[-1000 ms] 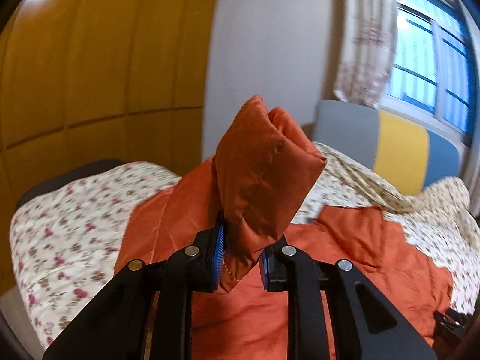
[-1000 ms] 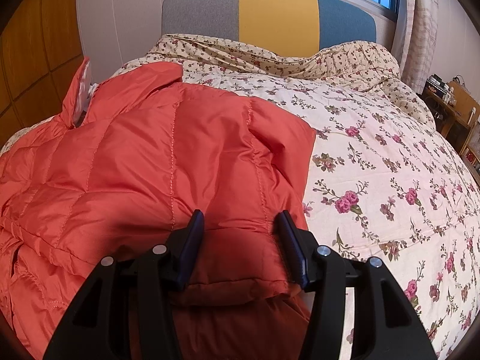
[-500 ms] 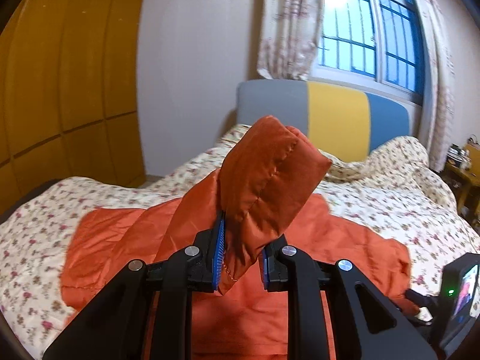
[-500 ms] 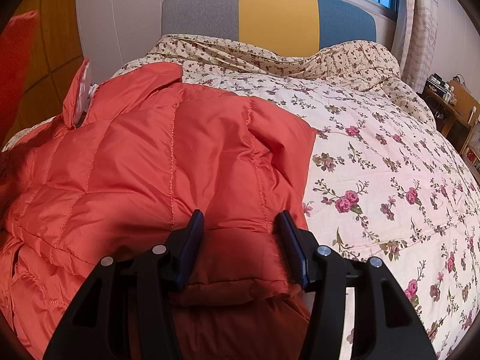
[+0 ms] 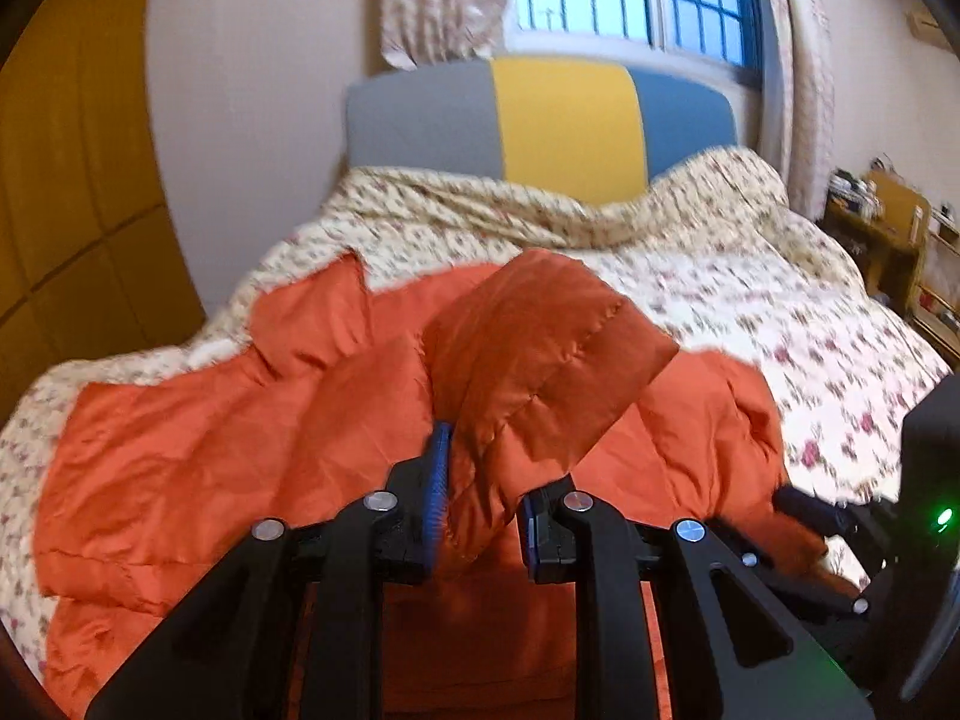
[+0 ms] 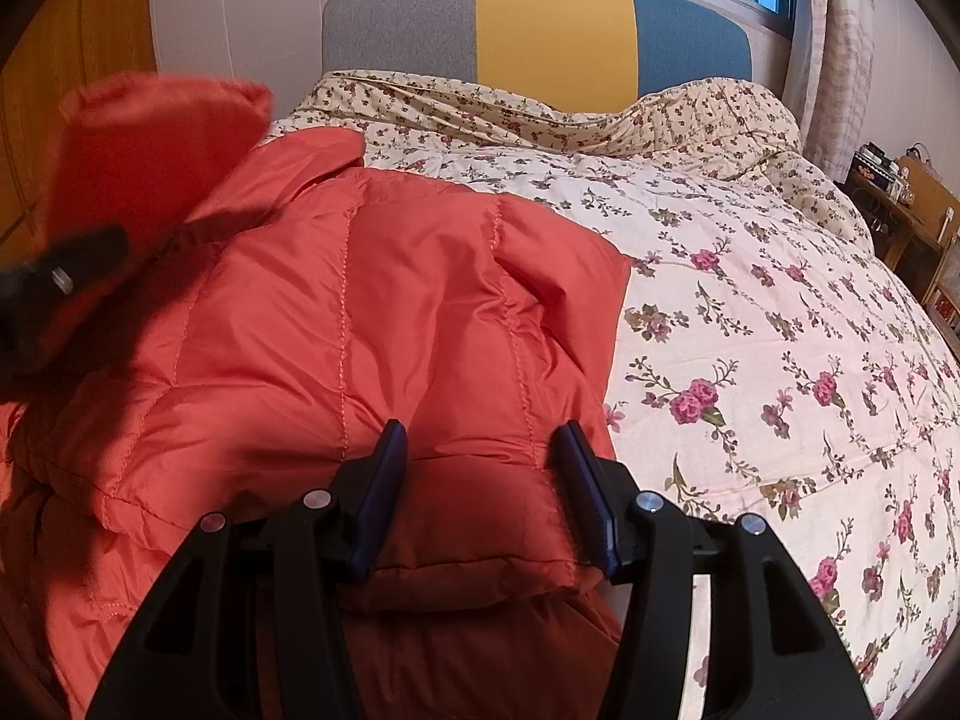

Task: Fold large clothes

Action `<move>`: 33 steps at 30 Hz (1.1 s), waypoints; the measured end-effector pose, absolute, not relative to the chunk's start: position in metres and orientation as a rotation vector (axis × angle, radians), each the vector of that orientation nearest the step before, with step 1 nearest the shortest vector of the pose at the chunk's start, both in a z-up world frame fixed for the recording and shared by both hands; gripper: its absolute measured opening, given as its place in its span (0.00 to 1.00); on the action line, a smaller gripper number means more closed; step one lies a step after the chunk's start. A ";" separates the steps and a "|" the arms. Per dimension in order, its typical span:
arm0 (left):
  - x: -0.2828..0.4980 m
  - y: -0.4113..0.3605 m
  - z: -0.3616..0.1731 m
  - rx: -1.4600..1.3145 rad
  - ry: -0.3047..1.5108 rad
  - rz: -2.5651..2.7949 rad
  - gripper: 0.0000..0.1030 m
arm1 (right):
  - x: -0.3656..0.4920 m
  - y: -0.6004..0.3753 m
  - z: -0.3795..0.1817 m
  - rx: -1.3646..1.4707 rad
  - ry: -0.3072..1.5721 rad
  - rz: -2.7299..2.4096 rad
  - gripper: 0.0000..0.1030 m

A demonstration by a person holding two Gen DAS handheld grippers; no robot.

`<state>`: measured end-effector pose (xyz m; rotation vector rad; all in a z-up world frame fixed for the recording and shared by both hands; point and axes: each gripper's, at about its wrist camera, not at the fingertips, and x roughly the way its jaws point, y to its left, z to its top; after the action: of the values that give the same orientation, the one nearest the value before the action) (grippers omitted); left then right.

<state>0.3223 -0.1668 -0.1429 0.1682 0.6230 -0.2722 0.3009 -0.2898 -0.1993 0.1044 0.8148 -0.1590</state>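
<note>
On the bed (image 6: pixel 780 360), toward the side away from the window and short of the headboard (image 6: pixel 540 30), the orange padded jacket (image 6: pixel 360 330) lies spread over the flowered quilt. The left gripper (image 5: pixel 480 498) is clamped on a sleeve (image 5: pixel 540 348) and holds its cuff end raised above the jacket's body. The right gripper (image 6: pixel 480 492) sits at the jacket's near edge with that thick edge between its half-spread jaws; whether the pads press it or only straddle it I cannot tell.

The fold looks barely begun: one side seems laid in, this sleeve is not yet down, and the lengthwise folds remain.

Compared with a second ago, the left gripper has swung the sleeve round from facing the wooden wall to facing the headboard and lowered it over the jacket; the right gripper has not moved.
</note>
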 end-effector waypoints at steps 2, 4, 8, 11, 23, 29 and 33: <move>0.327 -0.170 -0.152 0.174 0.676 -0.324 0.42 | 0.300 -0.290 -0.199 0.104 0.815 -0.159 0.51; 0.322 -0.168 -0.152 0.163 0.669 -0.359 0.85 | 0.301 -0.290 -0.199 0.105 0.815 -0.159 0.51; 0.305 -0.156 -0.143 0.116 0.623 -0.388 0.85 | 0.300 -0.290 -0.199 0.105 0.815 -0.159 0.51; 0.299 -0.139 -0.133 0.034 0.616 -0.410 0.85 | 0.301 -0.290 -0.199 0.106 0.815 -0.159 0.52; 0.331 -0.008 -0.123 -0.031 0.616 -0.097 0.77 | 0.300 -0.288 -0.199 0.097 0.817 -0.165 0.52; 0.358 0.042 -0.157 -0.102 0.698 0.034 0.77 | 0.300 -0.287 -0.199 0.087 0.819 -0.172 0.52; 0.354 0.046 -0.172 -0.135 0.703 0.022 0.77 | 0.300 -0.287 -0.199 0.086 0.820 -0.172 0.52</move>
<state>0.3538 0.0456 -0.1717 -0.1347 0.7029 0.0225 0.3002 -0.2871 -0.1990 0.0865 0.8197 -0.1717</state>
